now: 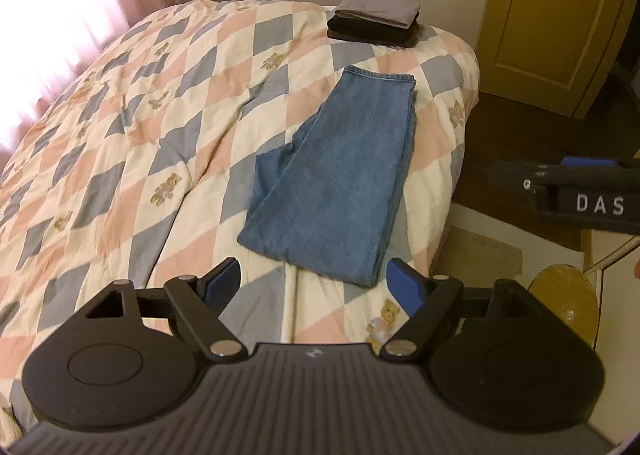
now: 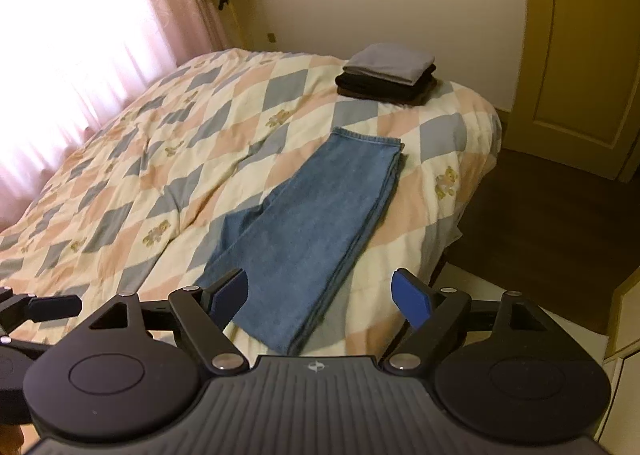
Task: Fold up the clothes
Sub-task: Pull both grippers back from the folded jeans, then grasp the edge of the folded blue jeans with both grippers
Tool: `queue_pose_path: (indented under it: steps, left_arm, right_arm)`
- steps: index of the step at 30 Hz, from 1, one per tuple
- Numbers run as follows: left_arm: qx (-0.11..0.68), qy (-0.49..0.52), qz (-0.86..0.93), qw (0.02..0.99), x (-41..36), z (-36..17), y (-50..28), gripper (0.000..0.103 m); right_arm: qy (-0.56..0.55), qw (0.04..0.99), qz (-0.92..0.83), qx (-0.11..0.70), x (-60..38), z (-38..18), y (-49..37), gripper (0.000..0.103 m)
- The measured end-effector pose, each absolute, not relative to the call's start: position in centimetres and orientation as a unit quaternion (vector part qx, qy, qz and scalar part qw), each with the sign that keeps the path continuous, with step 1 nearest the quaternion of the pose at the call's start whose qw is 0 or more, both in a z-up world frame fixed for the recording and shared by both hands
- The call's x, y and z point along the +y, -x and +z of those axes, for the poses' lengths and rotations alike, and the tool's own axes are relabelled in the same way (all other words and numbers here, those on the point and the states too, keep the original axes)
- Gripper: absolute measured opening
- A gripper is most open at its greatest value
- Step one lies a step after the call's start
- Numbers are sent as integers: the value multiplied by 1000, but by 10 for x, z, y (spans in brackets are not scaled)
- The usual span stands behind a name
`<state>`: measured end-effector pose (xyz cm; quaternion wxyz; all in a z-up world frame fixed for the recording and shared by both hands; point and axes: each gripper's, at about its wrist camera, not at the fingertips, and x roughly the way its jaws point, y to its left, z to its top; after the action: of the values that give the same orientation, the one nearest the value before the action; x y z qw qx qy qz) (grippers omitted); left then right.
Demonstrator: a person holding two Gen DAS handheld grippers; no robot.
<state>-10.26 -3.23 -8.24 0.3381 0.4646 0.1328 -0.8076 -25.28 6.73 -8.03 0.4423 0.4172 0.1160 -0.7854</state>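
Observation:
A pair of blue jeans lies folded lengthwise on the quilted bed, its near end toward me and its far end pointing at the stack of clothes. My left gripper hangs above the near end of the jeans, jaws wide open with nothing between the blue pads. My right gripper is likewise raised over the near end, open and empty. The right gripper's side also shows at the right edge of the left wrist view, and the left gripper's at the left edge of the right wrist view.
A stack of folded dark and grey clothes sits at the bed's far corner. The quilt has pink, blue and cream diamonds. A curtained window is at the left, a yellow door at the right, dark floor beside the bed.

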Motion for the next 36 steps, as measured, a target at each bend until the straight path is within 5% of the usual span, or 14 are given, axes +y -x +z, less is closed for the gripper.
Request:
queue_pose_path:
  steps: [36]
  left_arm:
    - [122, -448, -798, 384, -3, -75, 79, 79]
  right_arm:
    - [-431, 476, -756, 128, 105, -67, 250, 86]
